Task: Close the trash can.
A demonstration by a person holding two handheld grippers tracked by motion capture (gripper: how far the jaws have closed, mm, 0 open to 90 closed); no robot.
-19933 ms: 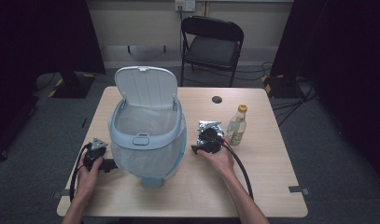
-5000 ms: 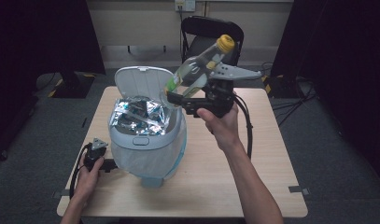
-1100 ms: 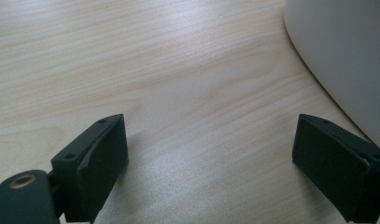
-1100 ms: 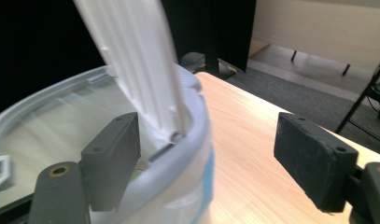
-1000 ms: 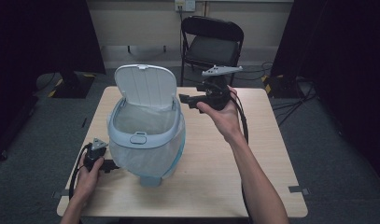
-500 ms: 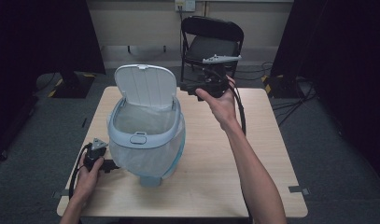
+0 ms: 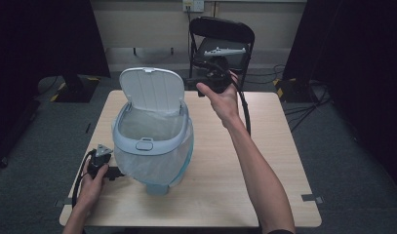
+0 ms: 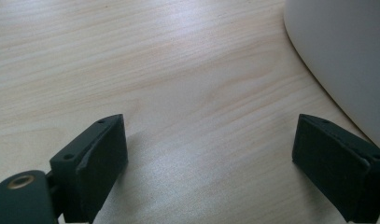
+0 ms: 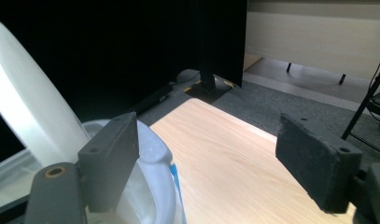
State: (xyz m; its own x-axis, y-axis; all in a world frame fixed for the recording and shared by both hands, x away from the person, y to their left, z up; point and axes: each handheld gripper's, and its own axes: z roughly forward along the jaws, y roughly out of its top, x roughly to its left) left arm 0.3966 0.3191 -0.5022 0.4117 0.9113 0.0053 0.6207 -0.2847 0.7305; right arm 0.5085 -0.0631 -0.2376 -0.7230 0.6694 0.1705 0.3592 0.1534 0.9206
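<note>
Both open and empty, the left gripper (image 7: 109,171) rests by the worktop's (image 7: 264,146) near-left corner and the right gripper (image 7: 202,78) hovers beside the pale-blue lidded plastic bin (image 7: 152,141), whose raised white lid (image 7: 151,90) probably awaits closing.

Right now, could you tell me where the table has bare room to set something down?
The right half of the table, between the bin and the right edge, is bare. The front strip is free too. Left of the bin it is tight: the left gripper rests there.

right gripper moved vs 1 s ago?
Yes. The right gripper has gone up the high view, from beside the bin's lid toward the chair.
</note>
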